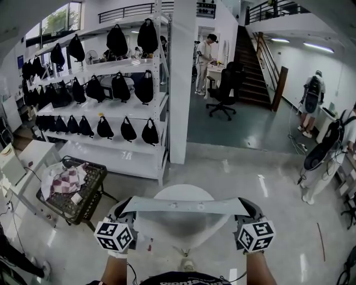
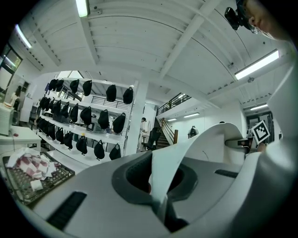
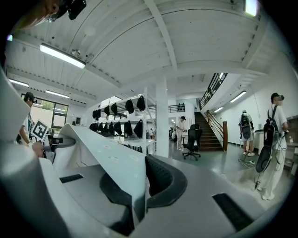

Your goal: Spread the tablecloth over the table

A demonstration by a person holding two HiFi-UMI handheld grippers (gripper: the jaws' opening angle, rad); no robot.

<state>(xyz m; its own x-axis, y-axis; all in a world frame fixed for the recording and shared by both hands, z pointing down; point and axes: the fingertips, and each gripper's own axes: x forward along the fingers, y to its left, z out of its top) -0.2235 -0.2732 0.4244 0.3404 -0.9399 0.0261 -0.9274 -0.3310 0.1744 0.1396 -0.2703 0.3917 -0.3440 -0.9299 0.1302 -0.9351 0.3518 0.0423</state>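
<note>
- Currently my left claw (image 1: 126, 208) and right claw (image 1: 245, 207) are each clenched on the tablecloth (image 1: 183, 205).
- Its long edge is stretched crosswise between them, with the round table (image 1: 183, 191) ahead and below, equally near both.

Glossy pale floor (image 1: 239, 161). White shelving (image 1: 111, 156) at left, rows of black bags (image 1: 127, 130) hanging. White pillar (image 1: 182, 83) centre. Black office chair (image 1: 225, 89) before dark staircase (image 1: 253, 69). Black railing (image 1: 133, 11) along a mezzanine above. Window (image 1: 55, 21) upper left. Wire basket (image 1: 89, 206) low left, checked cloth (image 1: 67, 179) inside. White ribbed ceiling (image 3: 139, 42), strip lights (image 3: 62, 55) lit.
</note>
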